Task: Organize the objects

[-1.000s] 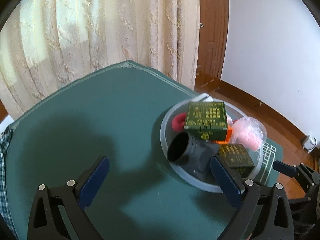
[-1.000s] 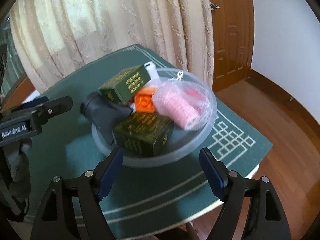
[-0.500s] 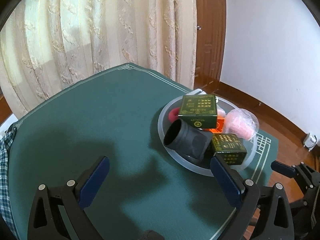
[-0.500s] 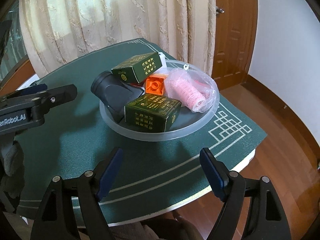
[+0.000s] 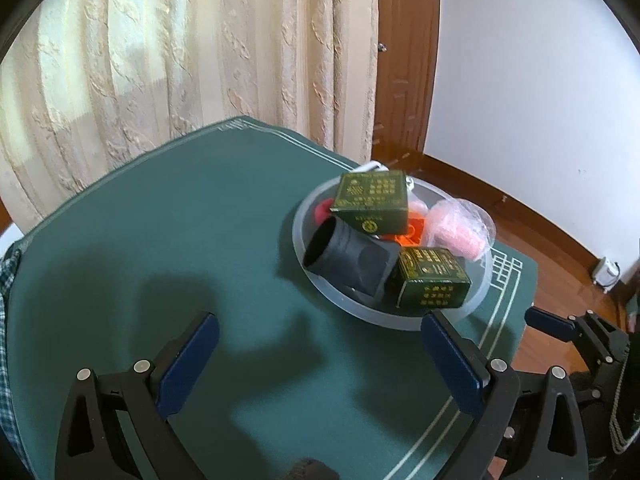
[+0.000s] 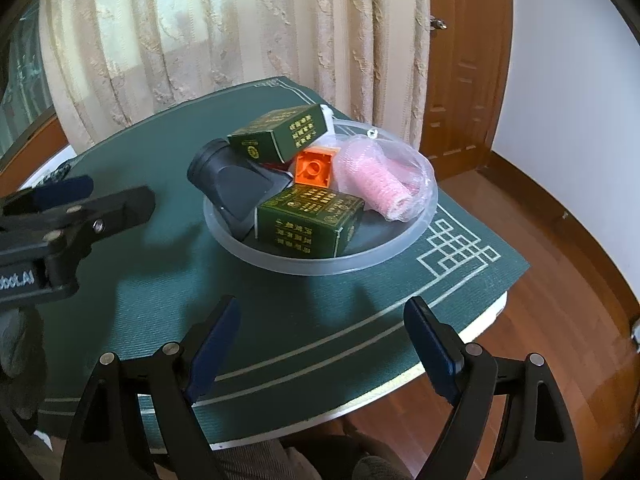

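Fingers of both grippers stand spread and empty, the left gripper [image 5: 318, 354] and right gripper [image 6: 322, 342] held low over the green table [image 6: 280, 320]. Beyond them, toward one o'clock in the left view and twelve in the right, a clear bowl [image 6: 320, 266] holds everything in sight: two green boxes [image 6: 310, 220], a dark grey funnel-shaped piece [image 6: 232, 186], an orange block [image 6: 314, 168] and a bagged pink spool [image 6: 380, 186]. Whether the heap awaits sorting out or has just been gathered in cannot be judged; bare cloth around it fits either. Cream curtains [image 6: 240, 40] hang behind, with a wooden door [image 6: 460, 80] at two o'clock.
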Action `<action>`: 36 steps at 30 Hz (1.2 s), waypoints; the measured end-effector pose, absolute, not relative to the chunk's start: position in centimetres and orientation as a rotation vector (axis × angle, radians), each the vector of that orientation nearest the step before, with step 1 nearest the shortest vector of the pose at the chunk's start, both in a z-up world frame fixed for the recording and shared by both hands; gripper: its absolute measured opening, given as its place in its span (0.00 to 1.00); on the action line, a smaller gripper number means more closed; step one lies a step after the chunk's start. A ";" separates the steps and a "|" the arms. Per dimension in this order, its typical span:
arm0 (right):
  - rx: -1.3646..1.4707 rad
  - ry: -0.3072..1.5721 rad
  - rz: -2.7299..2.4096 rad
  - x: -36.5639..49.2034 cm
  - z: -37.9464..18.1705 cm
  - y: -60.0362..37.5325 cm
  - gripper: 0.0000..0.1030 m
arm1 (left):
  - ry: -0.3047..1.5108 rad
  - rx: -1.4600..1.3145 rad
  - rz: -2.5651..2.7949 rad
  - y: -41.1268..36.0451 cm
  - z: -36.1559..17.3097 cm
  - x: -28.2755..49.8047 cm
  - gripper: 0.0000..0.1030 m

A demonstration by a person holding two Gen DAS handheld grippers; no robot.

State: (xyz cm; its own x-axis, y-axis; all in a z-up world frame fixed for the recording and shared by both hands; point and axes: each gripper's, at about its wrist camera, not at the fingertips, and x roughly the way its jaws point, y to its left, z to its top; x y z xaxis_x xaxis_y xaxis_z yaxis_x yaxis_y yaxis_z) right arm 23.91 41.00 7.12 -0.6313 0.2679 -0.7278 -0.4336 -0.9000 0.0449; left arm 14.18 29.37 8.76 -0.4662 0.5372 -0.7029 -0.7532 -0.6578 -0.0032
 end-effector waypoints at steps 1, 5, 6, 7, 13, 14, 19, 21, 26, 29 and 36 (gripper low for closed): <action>-1.075 0.308 2.509 23.9 7.0 41.1 0.82 | 0.399 -0.886 2.142 29.4 8.7 14.2 1.00; -1.083 0.315 2.506 23.9 6.7 41.1 0.82 | 0.413 -0.885 2.134 29.8 8.5 14.5 1.00; -1.084 0.315 2.506 24.0 6.7 41.2 0.82 | 0.416 -0.884 2.131 29.9 8.4 14.6 1.00; -1.084 0.315 2.506 24.0 6.7 41.2 0.82 | 0.421 -0.883 2.129 30.0 8.4 14.7 1.00; -1.092 0.327 2.487 24.0 6.3 41.6 0.82 | 0.435 -0.908 2.119 30.4 7.8 14.6 1.00; -1.095 0.327 2.480 23.9 6.2 41.7 0.82 | 0.435 -0.915 2.117 30.5 7.7 14.5 1.00; -1.097 0.331 2.461 23.9 5.9 42.1 0.82 | 0.448 -0.944 2.096 30.8 7.0 14.5 1.00; -1.098 0.327 2.455 23.8 5.9 42.2 0.82 | 0.452 -0.956 2.083 30.8 6.7 14.5 1.00; -1.102 0.340 2.436 23.6 5.6 42.7 0.82 | 0.469 -0.985 2.084 31.1 6.3 14.3 1.00; -1.106 0.345 2.428 23.5 5.4 43.0 0.82 | 0.475 -1.002 2.081 31.3 6.0 14.1 1.00; -1.118 0.357 2.421 23.5 5.1 43.4 0.82 | 0.506 -1.013 2.077 31.7 5.6 14.2 1.00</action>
